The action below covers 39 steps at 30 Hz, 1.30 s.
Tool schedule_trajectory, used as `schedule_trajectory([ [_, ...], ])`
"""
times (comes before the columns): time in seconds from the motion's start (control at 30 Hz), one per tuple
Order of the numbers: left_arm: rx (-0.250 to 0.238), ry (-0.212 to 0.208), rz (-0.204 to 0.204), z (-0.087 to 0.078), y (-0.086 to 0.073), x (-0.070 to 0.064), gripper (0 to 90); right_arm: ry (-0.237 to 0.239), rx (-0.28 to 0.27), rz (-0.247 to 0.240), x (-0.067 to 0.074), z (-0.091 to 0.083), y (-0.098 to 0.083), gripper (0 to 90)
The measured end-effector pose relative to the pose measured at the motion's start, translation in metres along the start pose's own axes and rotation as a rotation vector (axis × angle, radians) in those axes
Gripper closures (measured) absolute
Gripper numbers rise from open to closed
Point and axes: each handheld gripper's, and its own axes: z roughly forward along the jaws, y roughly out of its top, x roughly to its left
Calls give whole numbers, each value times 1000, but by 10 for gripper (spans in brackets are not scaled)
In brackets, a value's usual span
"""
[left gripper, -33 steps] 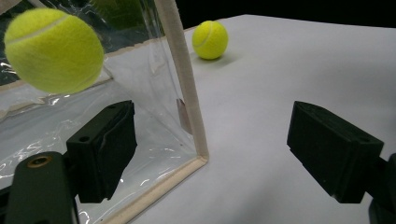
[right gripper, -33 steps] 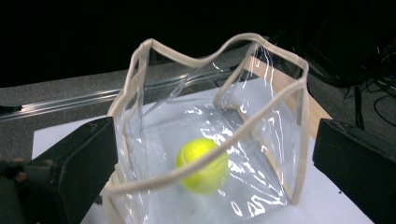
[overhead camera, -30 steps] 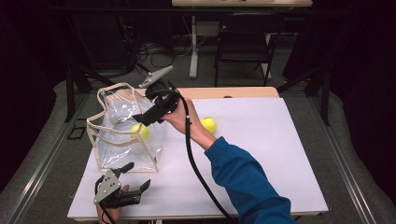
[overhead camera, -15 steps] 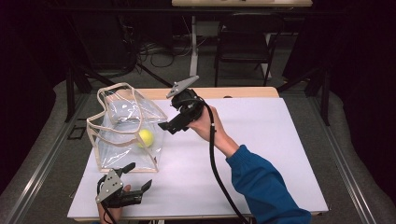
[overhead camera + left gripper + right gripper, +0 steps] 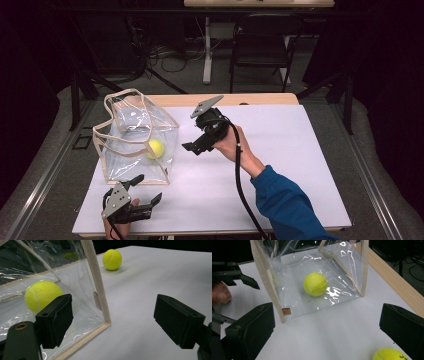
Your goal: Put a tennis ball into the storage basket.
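At 7 o'clock in the high view, close to the table's near edge, the left gripper [image 5: 145, 192] rests low with its jaws spread apart and nothing between them. In the left gripper view the bag's cream-edged corner stands just ahead of the left jaw.

Just beyond it, at 9 o'clock, stands the clear bag [image 5: 136, 142] on the white table [image 5: 300, 165], upright with its top open. One tennis ball [image 5: 155, 149] lies inside on the bag's floor, toward the right wall.

At the centre of the table, the right gripper [image 5: 194, 146] hovers above the surface just right of the bag, tilted toward it, jaws wide apart and empty. In the right gripper view a second tennis ball [image 5: 390, 354] lies on the bare table at 5 o'clock, outside the bag and close under the right jaw; the left gripper view shows this ball [image 5: 112, 259] farther off, past the bag's corner.
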Motion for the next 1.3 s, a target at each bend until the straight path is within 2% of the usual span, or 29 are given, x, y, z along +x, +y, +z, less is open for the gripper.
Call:
schedule_trajectory([
  [0.1,6,3,-8,2,-1,1,161,0,-2,5,0,-1,-15,0],
  [0.23,16,0,-2,5,-1,1,161,-10,11,3,1,0,-25,0],
  [0.53,16,2,-3,4,-2,2,160,-13,1,26,4,0,-53,0],
  [0.57,17,1,-2,4,-2,3,160,0,16,33,3,2,-59,1],
  [0.7,11,8,-3,2,-1,2,161,-1,17,53,2,3,-70,0],
  [0.83,11,8,0,1,-1,3,160,-25,24,55,5,2,-84,0],
  [0.93,12,10,-5,1,-1,2,161,-25,24,57,7,1,-91,0],
  [1.0,12,12,-3,1,-1,2,161,-27,30,64,8,2,-104,0],
  [1.03,12,12,-2,0,-1,2,161,-27,30,64,8,2,-104,0],
  [1.07,12,12,-2,0,-1,3,160,-36,46,63,9,2,-113,0],
  [1.13,10,14,-1,1,-1,3,161,-42,53,56,10,1,-118,0],
  [1.2,15,16,5,2,-1,3,161,-50,48,77,8,-4,-134,0],
  [1.27,18,18,1,3,-1,3,161,-56,48,90,7,-4,-139,0],
  [1.3,21,19,3,3,-1,3,161,-59,67,90,5,-4,-144,0],
])
